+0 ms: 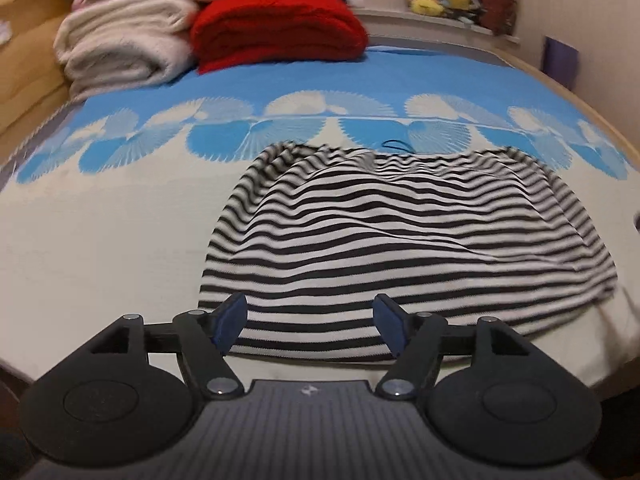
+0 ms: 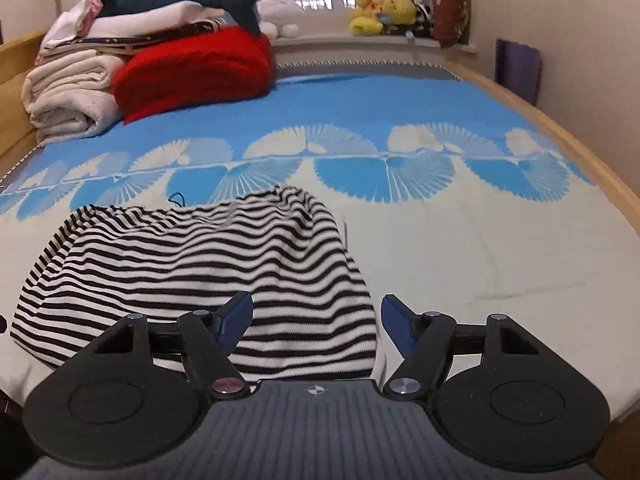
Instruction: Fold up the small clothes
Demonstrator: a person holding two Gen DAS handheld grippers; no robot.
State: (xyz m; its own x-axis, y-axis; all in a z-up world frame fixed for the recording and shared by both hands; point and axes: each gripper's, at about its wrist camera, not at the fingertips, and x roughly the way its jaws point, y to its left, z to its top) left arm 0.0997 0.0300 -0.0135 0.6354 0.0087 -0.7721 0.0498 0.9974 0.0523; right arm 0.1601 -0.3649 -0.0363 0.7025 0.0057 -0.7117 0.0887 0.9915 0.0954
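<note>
A black-and-white striped garment point(image 1: 392, 232) lies spread on the bed, slightly rumpled, its near hem toward me. It also shows in the right wrist view point(image 2: 200, 264). My left gripper point(image 1: 310, 308) is open and empty, hovering over the garment's near left hem. My right gripper point(image 2: 316, 312) is open and empty, over the garment's near right corner. A thin dark loop point(image 1: 396, 145) lies just beyond the garment's far edge.
The bed has a blue and cream bedspread point(image 2: 440, 240) with a fan pattern. Folded cream blankets point(image 1: 124, 48) and a red blanket point(image 1: 280, 28) are stacked at the far left. Yellow plush toys point(image 2: 380, 12) sit on the window sill. A wooden bed rail point(image 2: 580, 160) runs along the right.
</note>
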